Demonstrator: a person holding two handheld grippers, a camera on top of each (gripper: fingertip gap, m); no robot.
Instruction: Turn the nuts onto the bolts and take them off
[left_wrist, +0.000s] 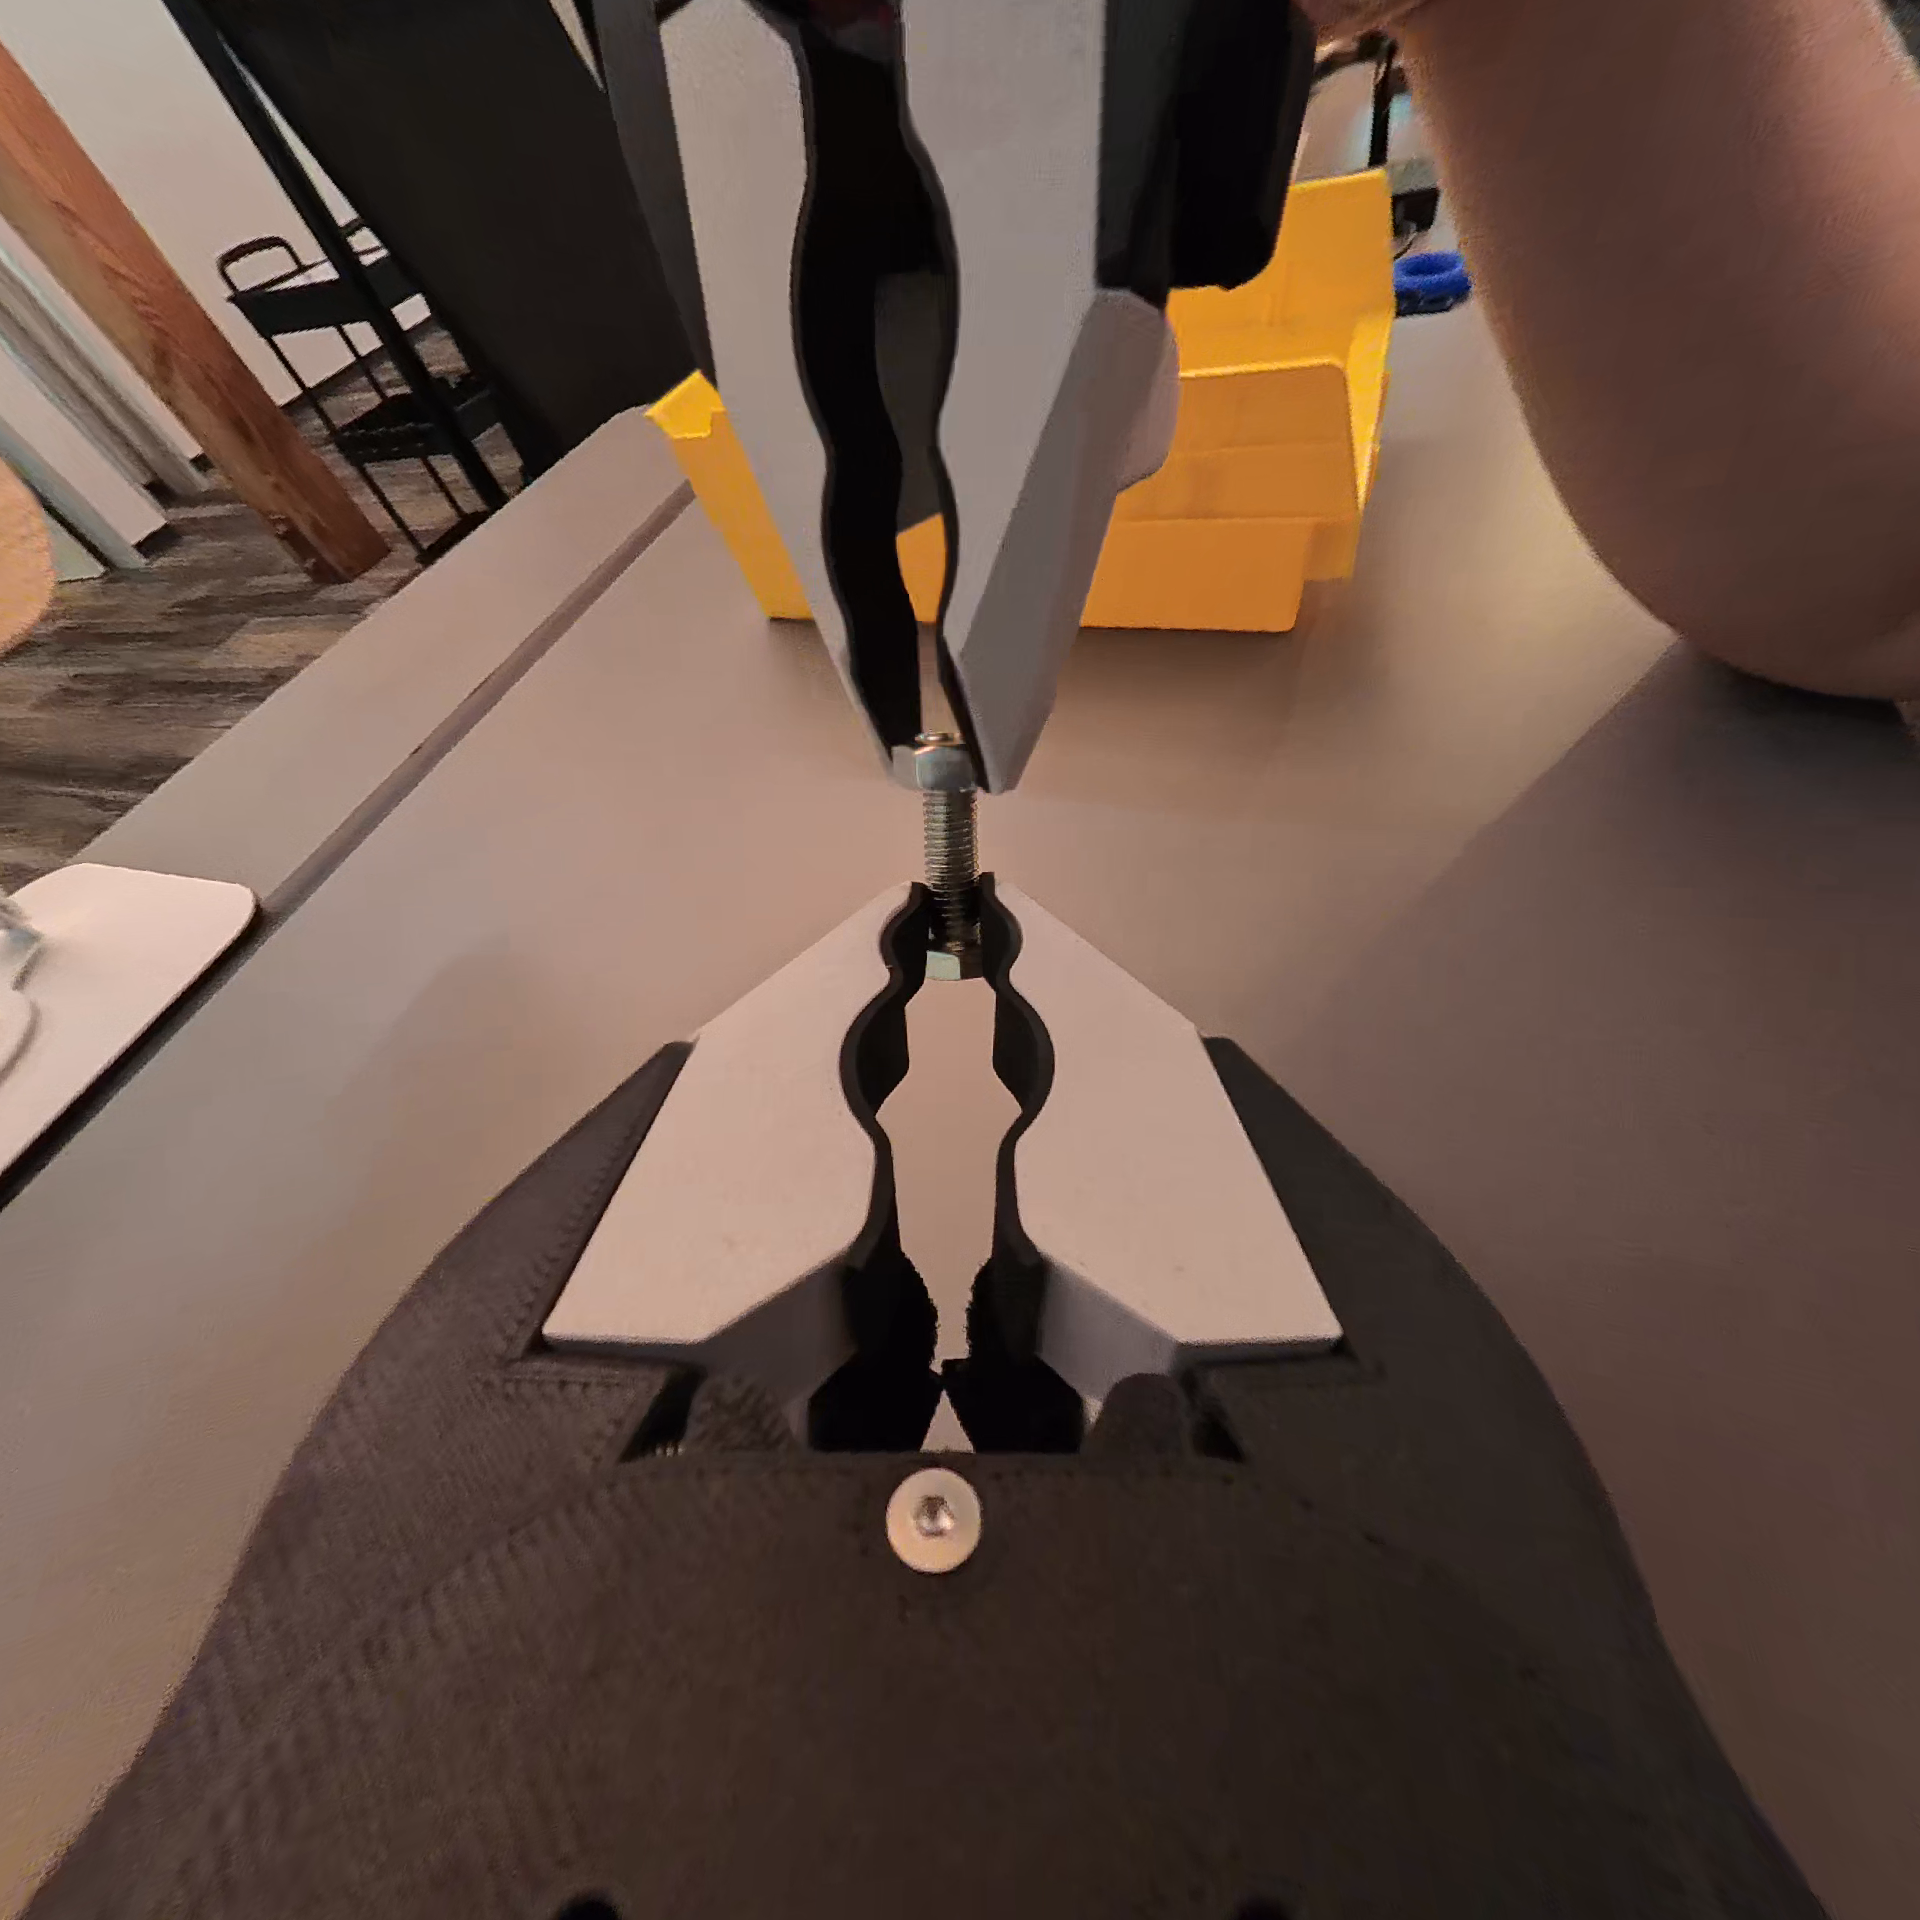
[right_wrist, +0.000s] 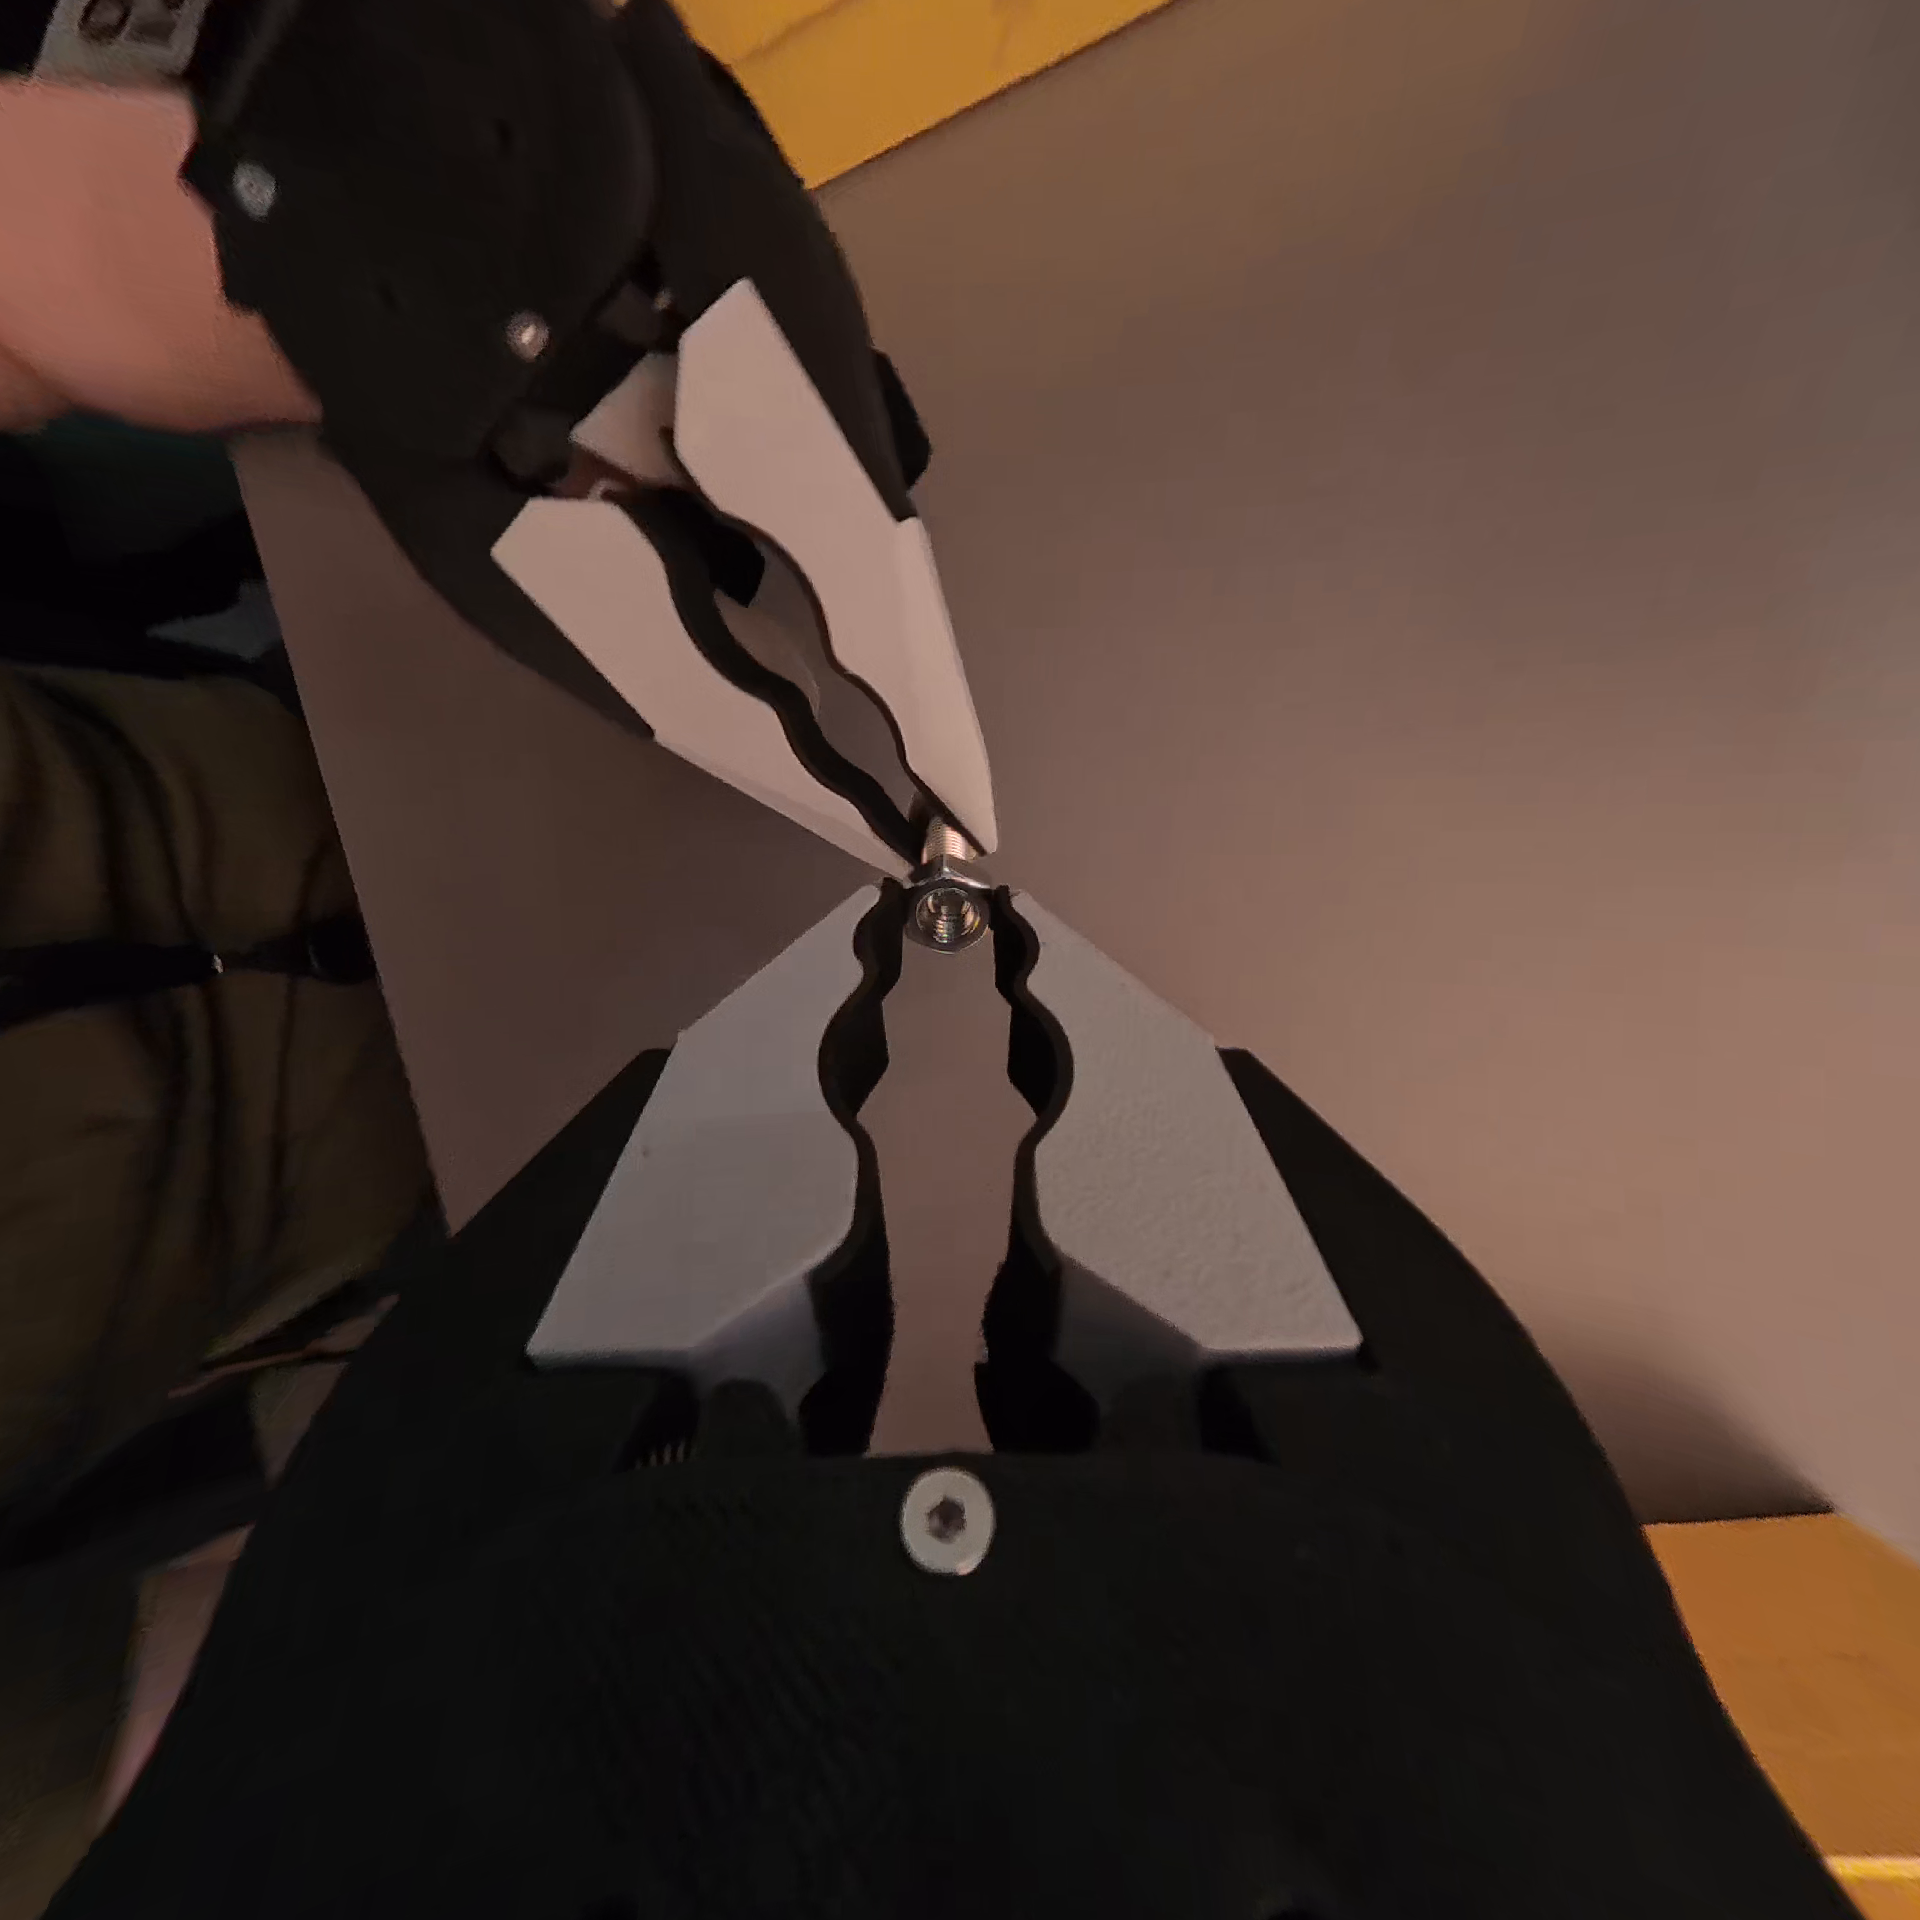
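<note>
Item: one bolt (left_wrist: 943, 862), small, bright steel, threaded shank, hex head; rigid, light, smooth-faced, judged prone to slip unless pinched across the flats. One nut (right_wrist: 943, 914), hexagonal, same finish, sat at the far end of the shank with thread visible through its bore. Location: held in the air above the grey table (left_wrist: 1351, 1039), near a yellow bin (left_wrist: 1247, 499). Left gripper (left_wrist: 951, 914) was clamped on the bolt at its head end; right gripper (right_wrist: 943, 902) was closed on the nut's flats. Best hold, as judged: flats only, never the thread.
</note>
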